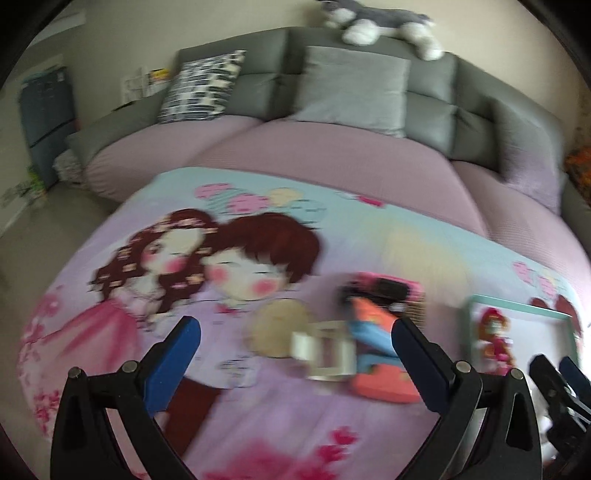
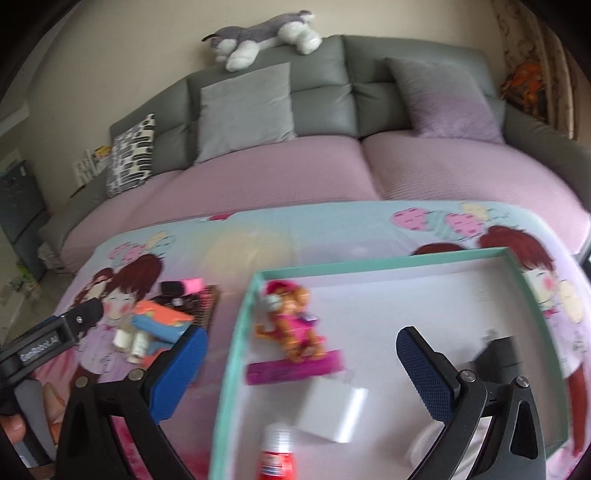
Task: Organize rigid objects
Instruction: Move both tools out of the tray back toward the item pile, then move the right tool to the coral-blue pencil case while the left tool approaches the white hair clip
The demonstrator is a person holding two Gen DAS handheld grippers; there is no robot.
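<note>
A teal-rimmed box (image 2: 236, 339) lies on a cartoon bedsheet; it holds a pink dog figure (image 2: 291, 321) on a magenta base, a white block (image 2: 332, 410), a red bottle (image 2: 277, 458) and a dark object (image 2: 498, 354). My right gripper (image 2: 299, 358) is open and empty above the box's near part. My left gripper (image 1: 295, 347) is open and empty over a pile of loose things: an orange and blue toy (image 1: 373, 343), a white frame piece (image 1: 325, 350), a tan disc (image 1: 280, 325) and a pink and black item (image 1: 384, 286). The box also shows at the right of the left wrist view (image 1: 517, 306).
A grey sofa (image 2: 332, 92) with pink seat covers and several cushions stands behind. A plush dog (image 2: 266, 35) lies on its back. The left gripper's body (image 2: 48, 343) shows at the left of the right wrist view. Shelves stand at far left.
</note>
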